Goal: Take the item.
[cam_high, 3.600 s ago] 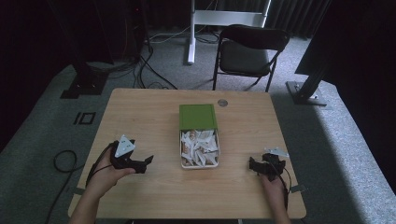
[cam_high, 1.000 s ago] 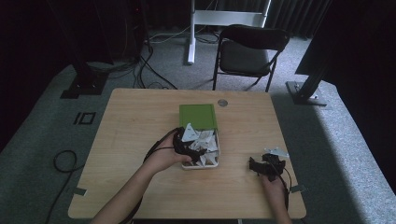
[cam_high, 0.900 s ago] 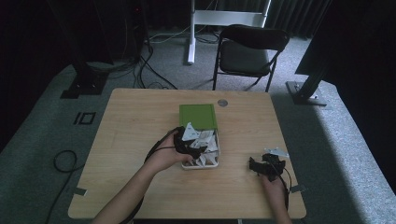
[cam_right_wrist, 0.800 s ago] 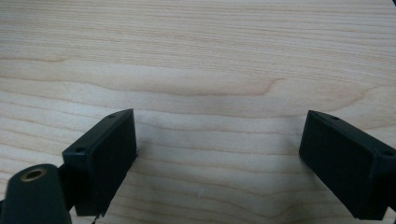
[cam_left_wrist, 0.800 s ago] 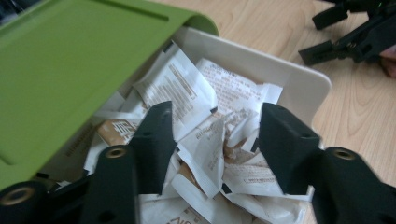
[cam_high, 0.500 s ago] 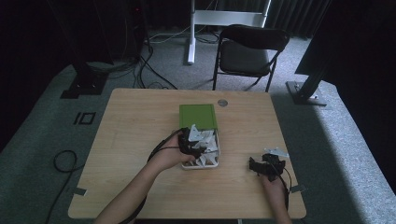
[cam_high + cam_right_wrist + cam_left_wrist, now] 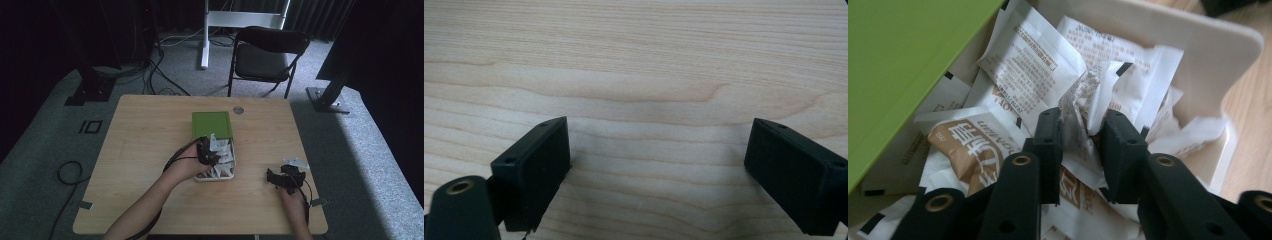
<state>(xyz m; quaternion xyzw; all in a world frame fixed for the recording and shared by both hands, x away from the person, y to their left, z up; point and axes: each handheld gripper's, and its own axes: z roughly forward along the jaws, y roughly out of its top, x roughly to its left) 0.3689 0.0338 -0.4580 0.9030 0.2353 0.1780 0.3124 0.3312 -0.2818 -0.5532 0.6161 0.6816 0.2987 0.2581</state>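
Note:
An open cream box (image 7: 198, 178) of white and brown sachets sits mid-table, its green lid (image 7: 212, 124) slid toward the far side. My left gripper (image 7: 206, 152) reaches into the box from the left. In the left gripper view its jaws (image 7: 1082, 127) have just been closing and now pinch a crumpled white sachet (image 7: 1083, 100) between the pads, above the other sachets, with the box wall (image 7: 1198, 55) beyond and the green lid (image 7: 903, 55) at left. My right gripper (image 7: 274, 179) rests on the table at the right; in the right gripper view it (image 7: 659, 150) stands open over bare wood.
A small white piece (image 7: 296, 163) lies just beyond the right gripper. A round grey disc (image 7: 238, 110) sits near the table's far edge. A black folding chair (image 7: 270, 55) stands behind the table. Cables run across the floor at left.
The left hand has come from the table's left side over to the box and now sits slightly deeper among the sachets. The right hand has stayed put.

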